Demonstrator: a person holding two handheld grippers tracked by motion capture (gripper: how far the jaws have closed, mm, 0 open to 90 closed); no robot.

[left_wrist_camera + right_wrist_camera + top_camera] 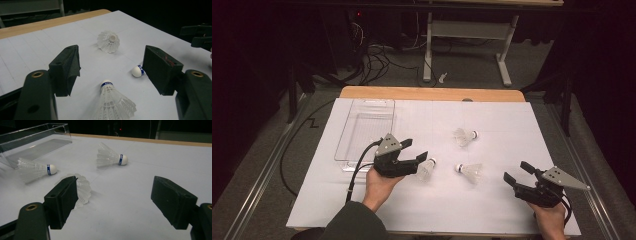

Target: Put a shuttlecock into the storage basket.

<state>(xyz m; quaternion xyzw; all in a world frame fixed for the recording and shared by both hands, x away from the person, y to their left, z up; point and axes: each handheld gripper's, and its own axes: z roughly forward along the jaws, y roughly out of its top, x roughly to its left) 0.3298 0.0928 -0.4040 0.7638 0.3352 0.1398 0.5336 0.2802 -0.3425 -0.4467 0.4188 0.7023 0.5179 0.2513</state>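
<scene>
My left gripper (418, 151) hangs with jaws spread just over the nearest white feathered shuttlecock (426, 169) with the blue-banded cork, which lies on the white table sheet (492, 210) right of the clear plastic tray (362, 131) (nothing pinched). Two more shuttlecocks (470, 172) (464, 135) lie farther right of the tray. My right gripper (518, 173) is spread too, well apart from it.

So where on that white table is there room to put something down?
The right half of the white sheet is bare, beyond the shuttlecocks and above the right gripper. The near strip between both hands is free too. It is crowded mid-table: three shuttlecocks, the left gripper and the clear tray.
</scene>
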